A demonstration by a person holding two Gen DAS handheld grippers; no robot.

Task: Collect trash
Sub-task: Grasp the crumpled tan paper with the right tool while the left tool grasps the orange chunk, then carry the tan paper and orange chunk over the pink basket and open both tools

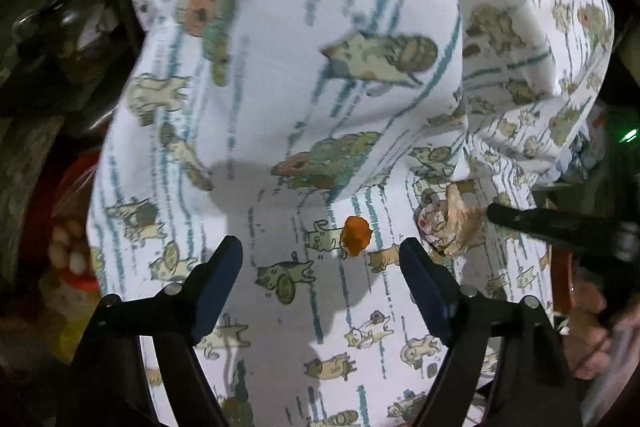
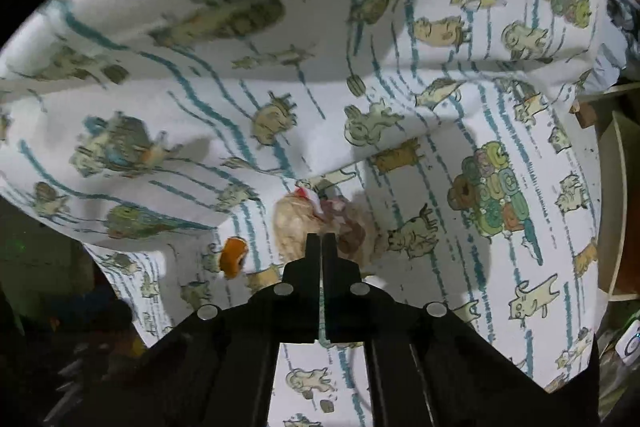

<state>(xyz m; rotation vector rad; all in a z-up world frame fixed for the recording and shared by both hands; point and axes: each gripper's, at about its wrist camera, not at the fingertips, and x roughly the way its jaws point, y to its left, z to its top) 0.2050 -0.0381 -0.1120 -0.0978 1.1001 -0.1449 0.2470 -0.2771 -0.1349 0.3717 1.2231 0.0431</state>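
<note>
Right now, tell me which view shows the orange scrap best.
The left wrist view: the orange scrap lies unobstructed on the cat-print sheet, centred ahead of the open left gripper. The right wrist view shows it smaller, off left beside the crumpled wrapper.

matt printed cloth sheet (image 2: 400, 115); crumpled paper wad (image 2: 316, 227); orange scrap (image 1: 355, 235) with a rough surface

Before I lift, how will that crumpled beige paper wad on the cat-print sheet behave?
The crumpled beige paper wad looks light and squashy. The shut right gripper may pinch only a fold, so it could unfurl or tear loose.
</note>
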